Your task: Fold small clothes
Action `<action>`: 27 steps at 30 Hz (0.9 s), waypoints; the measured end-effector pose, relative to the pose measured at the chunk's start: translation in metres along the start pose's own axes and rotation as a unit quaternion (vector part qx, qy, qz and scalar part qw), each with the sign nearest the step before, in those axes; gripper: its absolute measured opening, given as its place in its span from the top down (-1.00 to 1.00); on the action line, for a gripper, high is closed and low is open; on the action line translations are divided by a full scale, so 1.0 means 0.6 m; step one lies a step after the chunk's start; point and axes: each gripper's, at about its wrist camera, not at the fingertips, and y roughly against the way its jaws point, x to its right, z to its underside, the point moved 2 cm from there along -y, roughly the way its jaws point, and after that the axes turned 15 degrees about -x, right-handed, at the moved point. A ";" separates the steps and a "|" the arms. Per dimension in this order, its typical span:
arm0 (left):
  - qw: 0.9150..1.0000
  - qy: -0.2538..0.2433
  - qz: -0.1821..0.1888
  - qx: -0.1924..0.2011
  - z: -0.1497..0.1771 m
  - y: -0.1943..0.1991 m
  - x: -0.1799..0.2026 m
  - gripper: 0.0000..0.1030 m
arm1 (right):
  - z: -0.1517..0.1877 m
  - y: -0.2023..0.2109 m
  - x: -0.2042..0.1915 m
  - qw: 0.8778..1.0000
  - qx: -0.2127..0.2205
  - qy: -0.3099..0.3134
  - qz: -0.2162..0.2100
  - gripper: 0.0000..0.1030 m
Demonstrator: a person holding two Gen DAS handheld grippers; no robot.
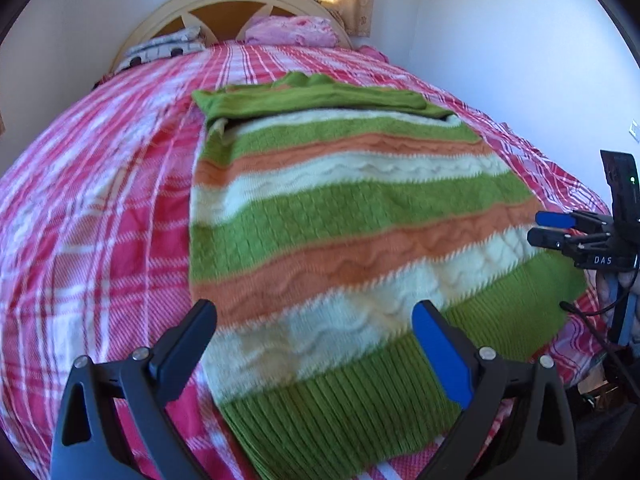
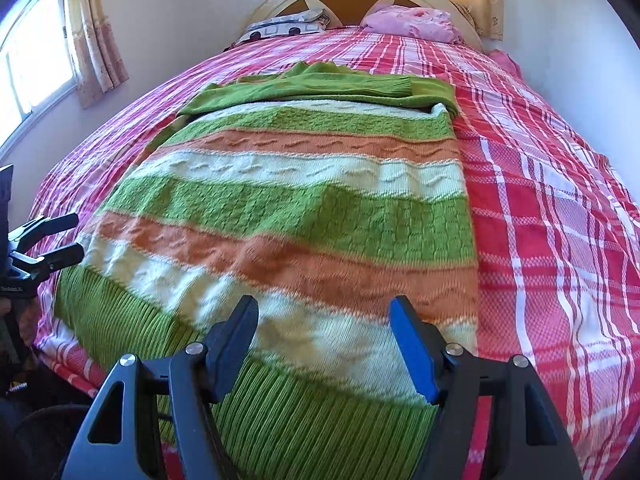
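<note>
A knitted sweater (image 1: 344, 208) (image 2: 304, 208) with green, orange and cream stripes lies flat on the bed, its ribbed green hem nearest me. Its green sleeves (image 1: 316, 98) (image 2: 320, 84) are folded across the far end. My left gripper (image 1: 316, 320) hovers open over the hem's left part, with only fabric below its jaws. My right gripper (image 2: 324, 316) hovers open over the hem's right part and grips nothing. Each gripper also shows at the edge of the other's view: the right gripper (image 1: 550, 228) beside the sweater's right edge, the left gripper (image 2: 68, 237) beside its left edge.
A red and white plaid bedspread (image 1: 100, 216) (image 2: 560, 208) covers the bed. A cream headboard (image 1: 240, 0), a patterned pillow (image 1: 160, 48) and a pink bundle (image 1: 292, 30) sit at the far end. A curtained window (image 2: 36, 64) is on the left, and a wall runs along the right.
</note>
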 end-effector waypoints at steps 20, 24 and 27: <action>1.000 0.012 0.003 -0.027 0.042 -0.009 0.015 -0.95 | 0.065 0.031 -0.008 0.999 0.000 0.009 0.035 -0.34; 1.000 0.011 0.007 -0.027 0.048 -0.005 0.020 -0.94 | 0.079 0.042 0.005 0.999 0.004 -0.001 0.035 -0.34; 0.999 0.012 0.020 -0.028 0.054 0.000 0.022 -0.92 | 0.094 0.050 0.017 0.999 0.006 -0.012 0.032 -0.34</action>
